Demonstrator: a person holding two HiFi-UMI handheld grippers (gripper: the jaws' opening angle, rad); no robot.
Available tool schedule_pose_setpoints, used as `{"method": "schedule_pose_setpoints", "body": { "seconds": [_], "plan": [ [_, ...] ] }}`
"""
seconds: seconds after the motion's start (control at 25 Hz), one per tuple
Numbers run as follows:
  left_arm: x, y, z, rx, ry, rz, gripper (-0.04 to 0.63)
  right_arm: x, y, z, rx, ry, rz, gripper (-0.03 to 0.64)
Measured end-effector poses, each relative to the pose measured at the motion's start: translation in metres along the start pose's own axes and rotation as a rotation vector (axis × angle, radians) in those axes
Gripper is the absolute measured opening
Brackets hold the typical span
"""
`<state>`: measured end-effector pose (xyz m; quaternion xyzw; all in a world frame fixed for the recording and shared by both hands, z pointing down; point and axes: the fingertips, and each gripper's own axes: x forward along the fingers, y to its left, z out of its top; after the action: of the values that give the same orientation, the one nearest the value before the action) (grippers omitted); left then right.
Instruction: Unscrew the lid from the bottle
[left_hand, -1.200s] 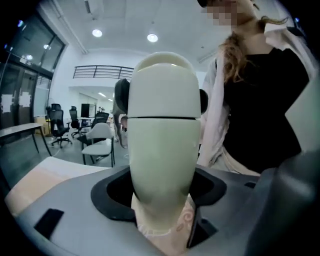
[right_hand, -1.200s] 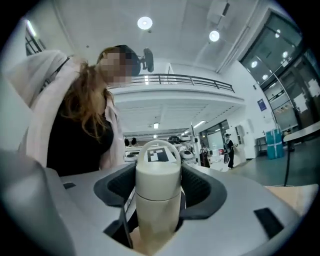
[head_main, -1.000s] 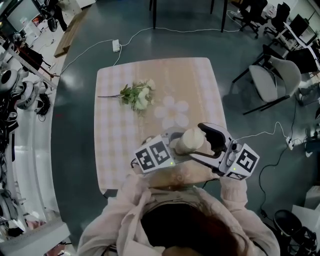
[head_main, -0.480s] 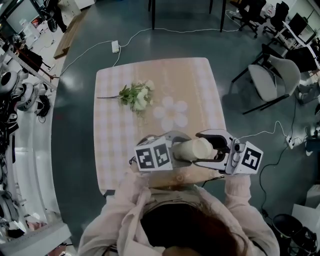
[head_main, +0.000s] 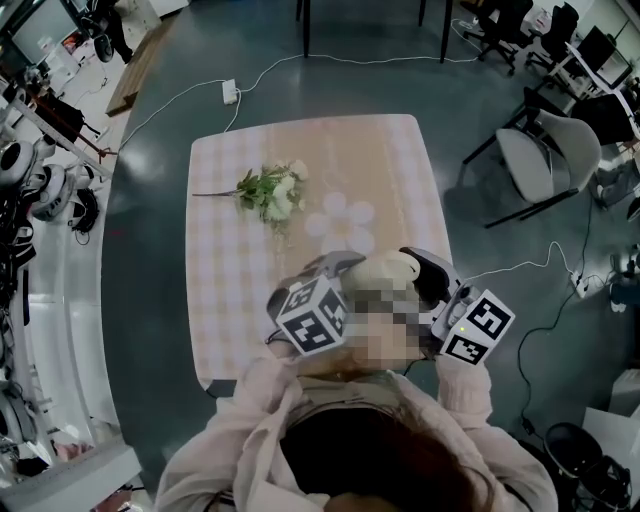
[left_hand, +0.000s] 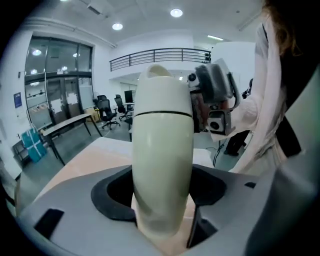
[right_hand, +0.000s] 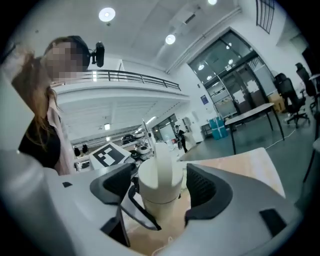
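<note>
The bottle (left_hand: 162, 170) is a smooth, cream, hard-shelled flask held in the air over the near edge of the table (head_main: 240, 290), close in front of the person's chest. Its glossy skin will likely be slippery under the pads, and the wall looks stiff enough to take a firm squeeze. Whether it is full, and so heavy, I cannot tell.

The left gripper (left_hand: 162, 197) is clamped round the lower body, jaws spread wide by the flask's girth, well below the dark seam. That looks like a sound place to brace against the twist.

The lid (right_hand: 159, 182) is a short round cap with an upright fin on top (a dark loop seems to hang from it, though the view is poor there). It stands between the jaws of the right gripper (right_hand: 160, 190), which have just been opening. Both pads stand clear of the cap, so nothing is held there. The cap's round side wall looks the better hold, not the fin.

The person's body crowds the near side. There is free room forward over the tabletop, where the flowers (head_main: 272, 190) lie well apart.
</note>
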<state>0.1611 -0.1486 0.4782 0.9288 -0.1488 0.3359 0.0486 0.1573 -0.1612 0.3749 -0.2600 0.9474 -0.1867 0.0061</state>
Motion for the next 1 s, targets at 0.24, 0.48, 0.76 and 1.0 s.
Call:
{"method": "schedule_pose_setpoints", "body": {
  "seconds": [0.24,0.48,0.76,1.0],
  "plan": [
    [-0.005,-0.026,0.003,0.029,-0.073,-0.208,0.316,-0.005,0.027,0.003,-0.243,0.009,0.176,0.295],
    [-0.027,-0.059,0.015,0.079,-0.181,-0.512,0.318,-0.017,0.057,0.013,-0.276,-0.043,0.496,0.293],
    [-0.01,0.004,0.005,-0.005,-0.062,-0.008,0.317,0.007,0.017,0.007,-0.02,-0.082,0.077,0.433],
    [-0.008,-0.006,0.004,0.02,-0.054,-0.036,0.316,0.005,0.007,0.014,-0.039,-0.098,0.004,0.305]
  ]
}}
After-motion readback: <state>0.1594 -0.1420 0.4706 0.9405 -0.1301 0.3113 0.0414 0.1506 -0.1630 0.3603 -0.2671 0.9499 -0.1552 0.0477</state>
